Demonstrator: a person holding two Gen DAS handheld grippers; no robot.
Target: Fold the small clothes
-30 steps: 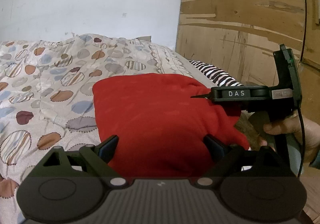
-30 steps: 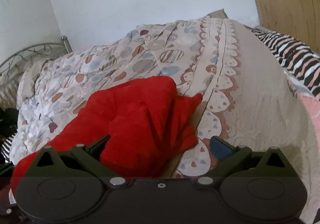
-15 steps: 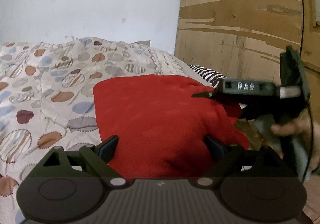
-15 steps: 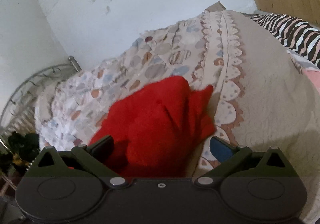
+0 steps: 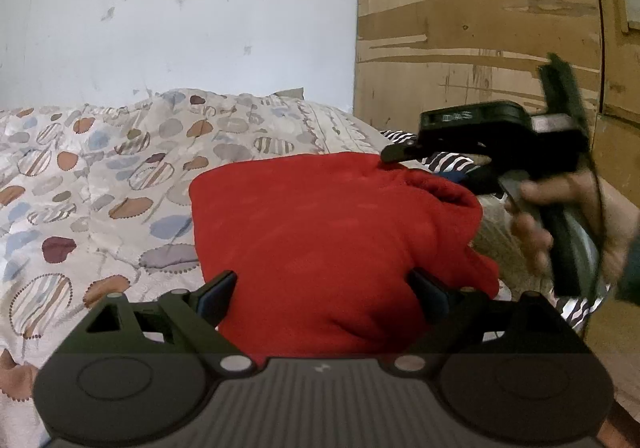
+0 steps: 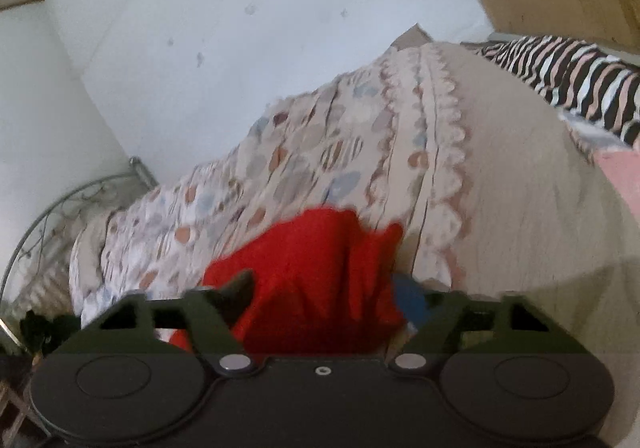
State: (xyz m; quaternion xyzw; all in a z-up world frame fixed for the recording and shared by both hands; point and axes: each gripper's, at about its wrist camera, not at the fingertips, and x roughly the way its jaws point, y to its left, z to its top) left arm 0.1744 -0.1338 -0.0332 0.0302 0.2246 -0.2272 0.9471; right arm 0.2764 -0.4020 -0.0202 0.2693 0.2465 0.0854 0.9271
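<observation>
The red garment (image 5: 328,244) looks like soft, matt fleece. The quilt (image 5: 100,175) is printed, stitched cotton, perhaps. The wood panel (image 5: 472,31) is rough and streaked.

We see a bed covered by a beige quilt (image 5: 120,167) with printed ovals in brown, blue and stripes, a zebra-striped cloth (image 6: 568,71) at its far right side, a white marked wall (image 5: 180,15) behind, a wooden panel (image 5: 472,27) beside it, and a curved metal bed frame (image 6: 52,207).
</observation>
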